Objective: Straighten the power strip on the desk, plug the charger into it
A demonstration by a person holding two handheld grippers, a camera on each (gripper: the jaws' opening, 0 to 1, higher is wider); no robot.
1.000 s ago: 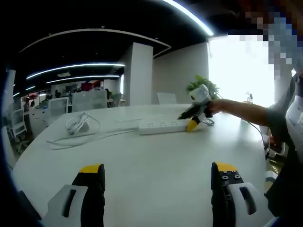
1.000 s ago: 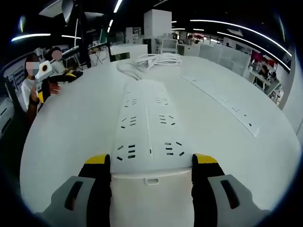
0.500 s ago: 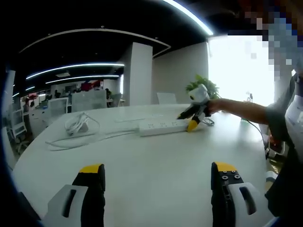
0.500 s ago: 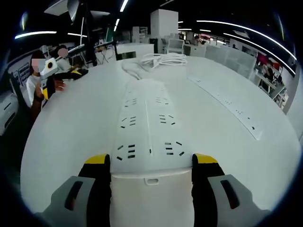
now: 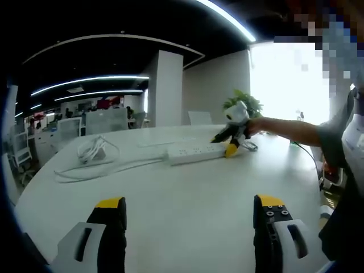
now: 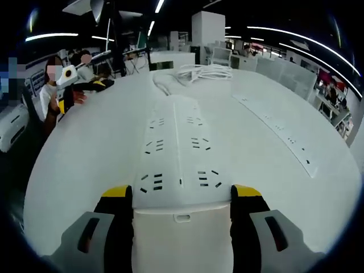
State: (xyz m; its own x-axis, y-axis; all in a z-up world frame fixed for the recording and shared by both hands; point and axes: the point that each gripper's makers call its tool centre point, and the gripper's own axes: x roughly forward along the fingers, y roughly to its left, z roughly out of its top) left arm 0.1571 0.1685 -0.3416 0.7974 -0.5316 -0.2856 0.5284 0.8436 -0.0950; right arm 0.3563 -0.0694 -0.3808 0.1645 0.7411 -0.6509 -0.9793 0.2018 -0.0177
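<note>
power strip (image 6: 177,165) on desk (image 6: 85,165); coiled cable (image 6: 199,71) behind (far end)

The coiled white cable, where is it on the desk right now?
In the left gripper view the coiled white cable lies on the far left of the desk, left of the power strip. In the right gripper view it sits beyond the strip's far end.

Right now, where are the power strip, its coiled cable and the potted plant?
power strip (image 6: 176,153): right gripper view, its top face between socket rows.
coiled cable (image 5: 94,149): left gripper view, the bundled loops.
potted plant (image 5: 245,101): left gripper view, its leaves.
</note>
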